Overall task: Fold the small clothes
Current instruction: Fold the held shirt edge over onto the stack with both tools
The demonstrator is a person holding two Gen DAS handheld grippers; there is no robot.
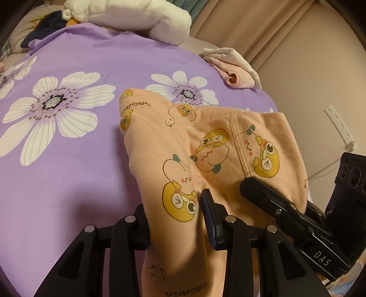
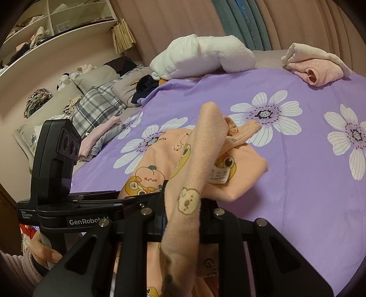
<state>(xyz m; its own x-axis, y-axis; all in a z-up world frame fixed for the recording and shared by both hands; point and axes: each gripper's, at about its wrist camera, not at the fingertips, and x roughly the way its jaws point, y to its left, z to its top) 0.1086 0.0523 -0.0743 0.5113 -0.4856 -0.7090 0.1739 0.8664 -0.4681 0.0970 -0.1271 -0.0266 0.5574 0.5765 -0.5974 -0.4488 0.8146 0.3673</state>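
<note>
A small peach garment (image 1: 205, 148) with yellow cartoon prints lies on the purple flowered bedspread (image 1: 68, 160). My left gripper (image 1: 176, 219) is shut on a fold of it, cloth bunched between the fingers. My right gripper (image 2: 183, 205) is shut on another fold of the same garment (image 2: 194, 160), which drapes up over the fingers; a white care label (image 2: 219, 176) shows. The right gripper (image 1: 286, 205) also shows in the left wrist view, close beside the left one. The left gripper's body (image 2: 57, 164) shows at the left of the right wrist view.
A folded pink-and-cream garment (image 1: 231, 66) lies at the far bed edge. A white plush blanket (image 1: 137, 16) lies at the head. Pillows (image 2: 98, 102) and folded clothes (image 2: 100, 137) lie left. A shelf (image 2: 45, 29) stands behind. A wall socket (image 1: 340, 125) is on the right.
</note>
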